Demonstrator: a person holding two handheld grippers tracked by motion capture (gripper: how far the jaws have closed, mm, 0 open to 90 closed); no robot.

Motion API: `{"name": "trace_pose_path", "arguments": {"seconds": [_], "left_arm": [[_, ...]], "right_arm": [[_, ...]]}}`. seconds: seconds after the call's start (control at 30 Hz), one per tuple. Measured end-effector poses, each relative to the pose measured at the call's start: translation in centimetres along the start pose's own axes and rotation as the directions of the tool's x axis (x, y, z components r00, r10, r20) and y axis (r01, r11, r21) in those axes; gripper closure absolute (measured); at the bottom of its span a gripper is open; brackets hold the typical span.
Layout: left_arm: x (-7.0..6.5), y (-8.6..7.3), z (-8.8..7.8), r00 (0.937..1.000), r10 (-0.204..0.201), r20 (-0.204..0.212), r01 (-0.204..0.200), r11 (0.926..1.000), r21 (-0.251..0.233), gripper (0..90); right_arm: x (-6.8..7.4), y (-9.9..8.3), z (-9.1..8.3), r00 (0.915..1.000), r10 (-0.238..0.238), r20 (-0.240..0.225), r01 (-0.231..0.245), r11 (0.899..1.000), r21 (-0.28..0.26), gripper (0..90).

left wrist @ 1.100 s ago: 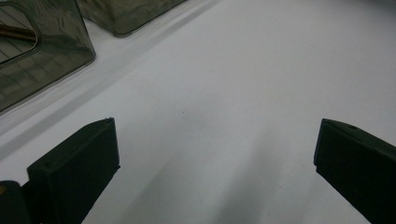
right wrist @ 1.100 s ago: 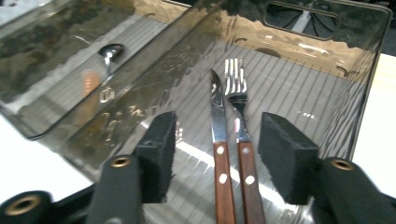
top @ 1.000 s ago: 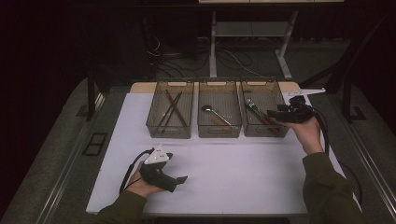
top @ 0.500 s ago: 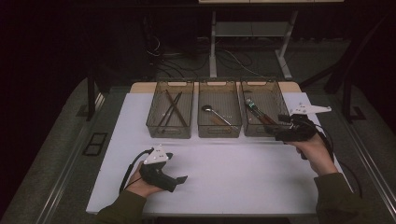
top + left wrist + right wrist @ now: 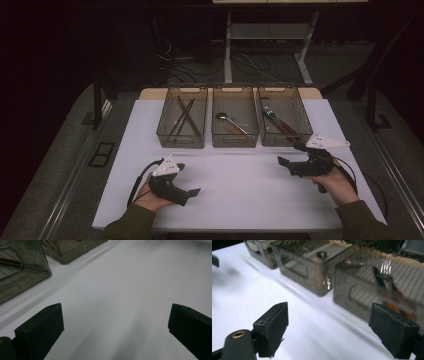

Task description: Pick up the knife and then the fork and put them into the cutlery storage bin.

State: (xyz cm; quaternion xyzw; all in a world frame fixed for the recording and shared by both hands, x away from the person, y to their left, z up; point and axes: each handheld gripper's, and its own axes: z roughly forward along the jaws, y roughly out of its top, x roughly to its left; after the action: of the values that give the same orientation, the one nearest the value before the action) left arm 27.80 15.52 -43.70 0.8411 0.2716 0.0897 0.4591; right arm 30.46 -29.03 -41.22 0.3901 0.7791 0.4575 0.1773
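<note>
The right gripper (image 5: 290, 156) hovers low over the white table (image 5: 240, 200) just in front of the right-hand bin (image 5: 280, 116), its blunt black jaws standing wide apart with nothing between them; they have just been opening. In the right gripper view its matte pads (image 5: 274, 322) look rubbery and a little ragged at the edges, and a small brass ring is set in the nearer arm. A grey three-cornered plate sits on top of the gripper, and a black cable trails off behind the hand. The bin nearest it is a smoky, see-through plastic box with rounded corners, a ribbed floor and a cut-out handle in its end wall; a fork (image 5: 387, 267) with shiny metal tines and other tools with reddish-brown handles lie inside it. The middle bin (image 5: 235, 122), of the same make, holds a metal spoon (image 5: 222, 117) lying aslant, and the left bin (image 5: 182, 122) holds thin dark sticks (image 5: 184, 115) crossed over one another. The three bins stand side by side along the far part of the table. Well apart from them, near the front edge, the left gripper (image 5: 192, 192) rests in the person's hand, its jaws likewise wide and empty over the smooth, bare tabletop. No writing or label can be read anywhere.
</note>
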Motion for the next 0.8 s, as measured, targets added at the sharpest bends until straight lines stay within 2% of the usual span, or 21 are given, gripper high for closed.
{"name": "trace_pose_path", "arguments": {"seconds": [0.07, 0.4, 0.67, 0.8], "left_arm": [[0.0, 0.0, 0.0, 1.0000, -0.001, -0.001, 0.001, 1.0000, -0.003, 0.0], [0.0, 0.0, -0.1, 1.0000, 0.000, -0.006, 0.000, 1.0000, -0.006, 0.0], [0.0, 0.0, -0.2, 0.9999, 0.005, -0.010, -0.005, 1.0000, -0.005, 0.0], [0.0, 0.0, -0.1, 0.9999, 0.009, -0.013, -0.009, 1.0000, 0.000, 0.0]], "right_arm": [[0.3, -0.7, -0.2, 0.9998, 0.001, -0.021, -0.001, 1.000, 0.001, 11.9], [1.6, -3.5, -1.2, 0.9997, 0.013, -0.021, -0.013, 1.000, -0.008, 12.0], [2.5, -4.8, -1.4, 0.9991, 0.017, -0.039, -0.016, 1.000, 0.019, 12.0], [2.8, -5.2, -1.3, 0.9989, 0.009, -0.046, -0.006, 0.999, 0.052, 12.0]]}}
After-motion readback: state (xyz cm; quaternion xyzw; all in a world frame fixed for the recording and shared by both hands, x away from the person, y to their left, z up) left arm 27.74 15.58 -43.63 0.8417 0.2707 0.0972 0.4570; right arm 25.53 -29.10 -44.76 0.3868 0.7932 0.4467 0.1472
